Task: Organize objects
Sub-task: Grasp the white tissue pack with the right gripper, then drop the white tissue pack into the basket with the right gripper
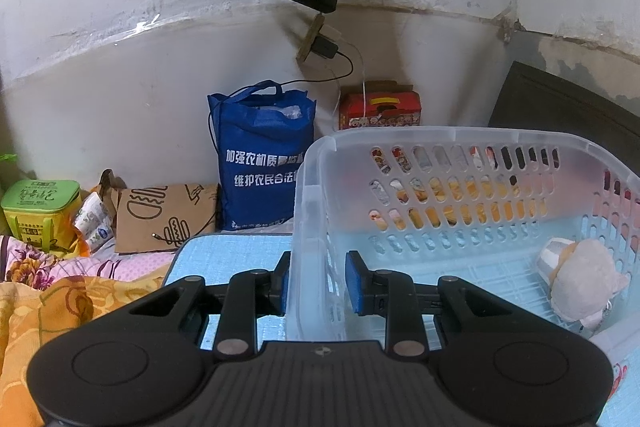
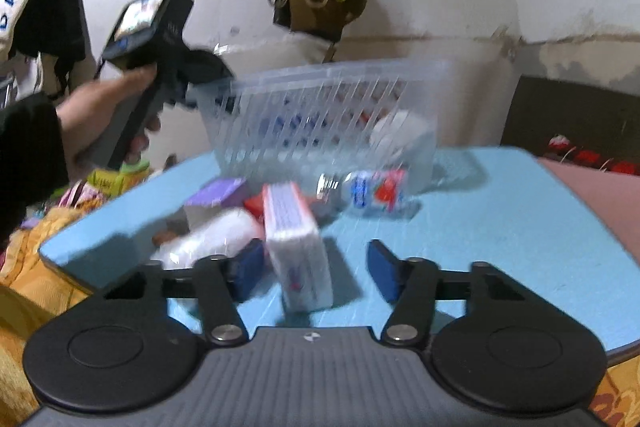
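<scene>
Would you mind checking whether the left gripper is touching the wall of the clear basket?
Touching. The left wrist view shows the left gripper shut on the basket wall, one blue pad on either side of it.

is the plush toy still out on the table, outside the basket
No, the pale plush toy lies inside the clear plastic basket, against its right-hand wall in the left wrist view.

The left hand-held gripper (image 1: 317, 282) clamps the clear basket (image 1: 460, 139) by its side wall (a pale plush toy (image 1: 582, 277) lies inside) on the blue table (image 1: 224, 251).
</scene>
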Tool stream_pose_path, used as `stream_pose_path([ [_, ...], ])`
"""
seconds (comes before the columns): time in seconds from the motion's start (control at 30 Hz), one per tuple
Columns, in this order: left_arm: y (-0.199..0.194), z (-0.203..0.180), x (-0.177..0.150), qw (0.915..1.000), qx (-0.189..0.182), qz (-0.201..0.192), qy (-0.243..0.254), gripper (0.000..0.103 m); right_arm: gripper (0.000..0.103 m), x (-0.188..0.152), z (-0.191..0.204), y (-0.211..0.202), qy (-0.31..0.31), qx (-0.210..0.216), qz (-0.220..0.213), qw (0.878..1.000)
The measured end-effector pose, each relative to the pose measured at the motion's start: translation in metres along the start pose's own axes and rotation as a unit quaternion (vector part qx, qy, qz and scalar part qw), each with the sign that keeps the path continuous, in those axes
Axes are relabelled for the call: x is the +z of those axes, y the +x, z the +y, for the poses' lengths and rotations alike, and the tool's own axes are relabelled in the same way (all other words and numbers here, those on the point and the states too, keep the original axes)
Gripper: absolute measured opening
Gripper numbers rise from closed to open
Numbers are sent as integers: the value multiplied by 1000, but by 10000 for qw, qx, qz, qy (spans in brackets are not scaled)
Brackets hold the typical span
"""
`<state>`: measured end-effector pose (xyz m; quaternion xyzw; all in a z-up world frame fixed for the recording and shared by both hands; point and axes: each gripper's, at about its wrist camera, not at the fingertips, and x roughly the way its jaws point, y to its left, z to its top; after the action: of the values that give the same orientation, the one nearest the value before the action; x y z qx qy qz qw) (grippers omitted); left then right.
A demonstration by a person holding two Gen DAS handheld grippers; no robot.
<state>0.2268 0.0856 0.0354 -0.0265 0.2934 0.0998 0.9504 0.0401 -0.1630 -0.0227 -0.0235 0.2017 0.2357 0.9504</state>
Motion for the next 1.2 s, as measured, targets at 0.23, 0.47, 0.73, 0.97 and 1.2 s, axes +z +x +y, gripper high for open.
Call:
stream_pose_path([
  [0.23,-1,0,-2,9999,-19,-87,83,31,29,6,-19,-8,188,-71,47,9998],
  [0.47,5,0,4,10000,75,48,8,31,29,40,-54,-48,106,-399,-332,9986],
  [0.73,6,1,5,9998,125,140,-67,33,29,82,-73,-68,-15,-383,-556,9977],
  [0.97,8,-1,9,9997,155,187,-24,35,29,125,-82,-51,-156,-548,-699,9959],
  [1.2,12,-1,10,9997,112,195,80,36,29,156,-74,-26,-222,-589,-691,9956],
])
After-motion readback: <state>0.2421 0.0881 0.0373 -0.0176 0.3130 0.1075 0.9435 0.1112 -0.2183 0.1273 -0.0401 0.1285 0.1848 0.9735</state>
